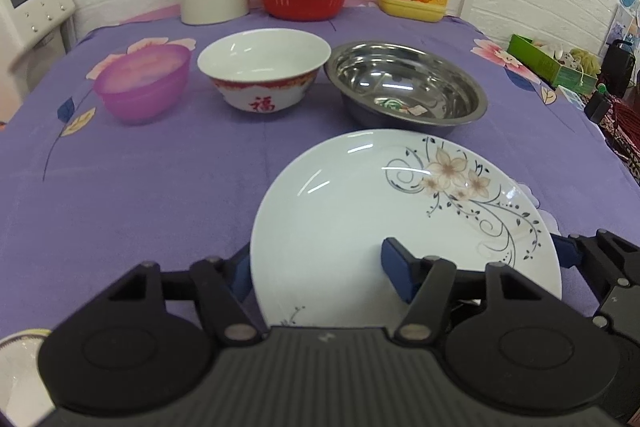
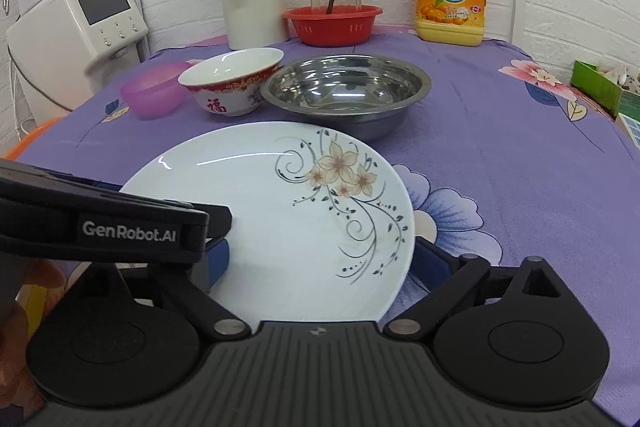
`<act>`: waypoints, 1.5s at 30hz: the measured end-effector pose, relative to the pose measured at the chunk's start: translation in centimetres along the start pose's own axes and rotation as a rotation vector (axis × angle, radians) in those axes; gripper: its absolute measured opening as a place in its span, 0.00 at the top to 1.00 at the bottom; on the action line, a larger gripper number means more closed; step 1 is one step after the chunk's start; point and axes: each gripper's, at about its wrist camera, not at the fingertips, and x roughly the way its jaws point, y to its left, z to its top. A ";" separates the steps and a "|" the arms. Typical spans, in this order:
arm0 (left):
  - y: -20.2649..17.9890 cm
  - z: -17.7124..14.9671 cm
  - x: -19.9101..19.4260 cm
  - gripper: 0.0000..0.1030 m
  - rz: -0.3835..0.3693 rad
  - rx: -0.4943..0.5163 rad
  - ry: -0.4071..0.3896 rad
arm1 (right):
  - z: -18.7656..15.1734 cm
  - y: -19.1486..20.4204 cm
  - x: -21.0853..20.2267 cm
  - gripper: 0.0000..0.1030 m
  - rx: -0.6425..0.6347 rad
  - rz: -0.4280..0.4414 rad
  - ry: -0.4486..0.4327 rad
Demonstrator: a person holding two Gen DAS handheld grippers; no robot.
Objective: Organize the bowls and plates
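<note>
- The table (image 1: 160, 195), under its purple flowered cloth, is carrying everything.
- The floral plate (image 1: 360, 211) is sitting by the near edge.
- A steel bowl (image 1: 406, 87), white porcelain bowl (image 1: 262, 67) and purple plastic bowl (image 1: 144, 83) are lining up mid-table.
- The left gripper (image 1: 316, 267) is clamping the plate's left rim.
- The right gripper (image 2: 320, 259) is straddling its right rim; can't tell if it's pinching.

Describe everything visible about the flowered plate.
The flowered plate is round, glossy white, apparently ceramic, with beige blossoms and dark curling vines on one side. It looks clean and empty, in front of the steel bowl over the purple tablecloth. The left gripper straddles its left rim, one blue-padded finger above the plate and one beneath; the right gripper brackets its near edge. Whether it is lifted cannot be told.
</note>
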 end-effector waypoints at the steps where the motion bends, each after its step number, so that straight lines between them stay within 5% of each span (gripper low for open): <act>1: 0.0 0.0 -0.1 0.40 -0.002 -0.005 0.004 | 0.0 0.1 0.0 0.00 0.008 -0.007 0.000; 16: 1.1 -1.1 -7.8 0.46 -0.010 0.004 -0.129 | 0.2 3.5 -6.0 0.00 0.000 -0.032 -0.115; 26: 9.9 -6.9 -15.4 0.46 0.168 -0.134 -0.171 | -0.8 12.7 -8.1 0.00 -0.125 0.167 -0.140; 32: 13.6 -10.6 -16.1 0.46 0.207 -0.219 -0.129 | -2.5 16.9 -7.4 0.00 -0.196 0.249 -0.080; 45: 15.3 -12.4 -15.5 0.47 0.165 -0.230 -0.141 | -3.3 18.5 -6.5 0.00 -0.243 0.241 -0.046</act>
